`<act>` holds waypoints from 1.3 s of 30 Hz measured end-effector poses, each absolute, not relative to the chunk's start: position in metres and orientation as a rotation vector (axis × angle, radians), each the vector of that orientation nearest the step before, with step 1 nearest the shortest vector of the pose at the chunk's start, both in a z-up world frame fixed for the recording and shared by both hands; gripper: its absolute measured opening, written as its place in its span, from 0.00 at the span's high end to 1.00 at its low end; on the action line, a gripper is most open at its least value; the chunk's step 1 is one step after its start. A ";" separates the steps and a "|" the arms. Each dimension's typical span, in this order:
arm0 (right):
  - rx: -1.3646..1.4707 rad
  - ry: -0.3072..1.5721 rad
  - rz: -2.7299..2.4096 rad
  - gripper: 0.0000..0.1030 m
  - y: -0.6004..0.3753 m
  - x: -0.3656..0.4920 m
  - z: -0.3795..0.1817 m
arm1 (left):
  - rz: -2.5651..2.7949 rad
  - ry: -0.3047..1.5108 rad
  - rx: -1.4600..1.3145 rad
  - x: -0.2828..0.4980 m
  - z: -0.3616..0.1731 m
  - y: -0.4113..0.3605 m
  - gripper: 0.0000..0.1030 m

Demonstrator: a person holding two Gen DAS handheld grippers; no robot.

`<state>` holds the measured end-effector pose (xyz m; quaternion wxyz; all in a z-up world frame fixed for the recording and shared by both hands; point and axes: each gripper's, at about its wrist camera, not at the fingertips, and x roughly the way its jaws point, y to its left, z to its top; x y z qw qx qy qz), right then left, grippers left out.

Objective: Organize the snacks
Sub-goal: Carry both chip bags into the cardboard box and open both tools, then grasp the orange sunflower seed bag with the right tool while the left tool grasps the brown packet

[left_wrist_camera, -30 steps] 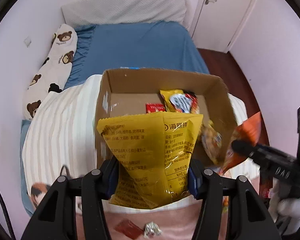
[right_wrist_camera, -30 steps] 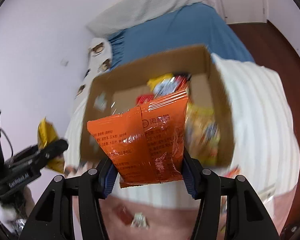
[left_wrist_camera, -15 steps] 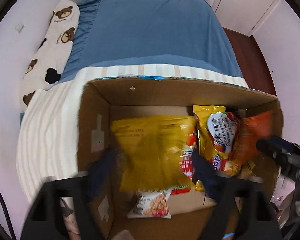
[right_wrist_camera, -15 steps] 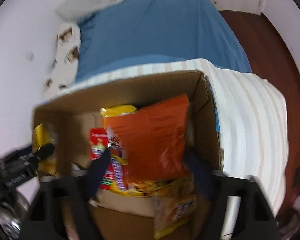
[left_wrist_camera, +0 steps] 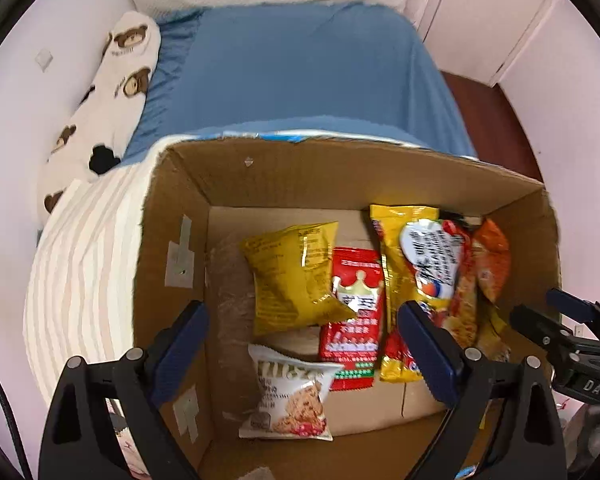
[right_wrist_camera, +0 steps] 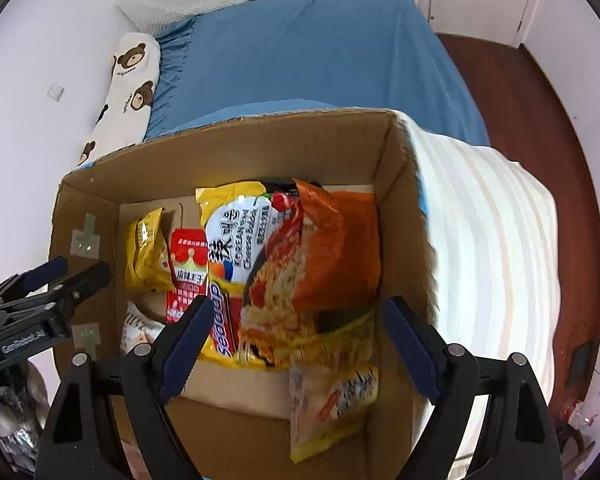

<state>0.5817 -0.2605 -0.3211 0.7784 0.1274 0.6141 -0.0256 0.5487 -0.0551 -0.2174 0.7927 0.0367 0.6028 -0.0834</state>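
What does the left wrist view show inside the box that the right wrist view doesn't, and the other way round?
Left wrist only: the whole white snack bag near the front and the yellow bag lying flat; the orange bag is a sliver at the right wall.

Right wrist only: the orange bag in full, and a pale noodle pack at the front right corner.

Both: the cardboard box, red crown packet, cheese ramen pack, and both grippers, left and right, open and empty.
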 end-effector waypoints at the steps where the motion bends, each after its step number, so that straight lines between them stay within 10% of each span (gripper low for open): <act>1: 0.266 1.314 -0.055 0.13 -0.259 0.575 -0.317 | -0.178 1.280 0.082 0.543 -0.212 -0.056 0.06; 26: 0.142 1.028 -0.086 0.13 -0.215 0.417 -0.218 | -0.116 0.988 0.087 0.381 -0.116 -0.054 0.07; 39: 0.337 1.215 -0.123 0.13 -0.287 0.365 -0.296 | -0.079 1.113 0.080 0.333 -0.193 -0.052 0.06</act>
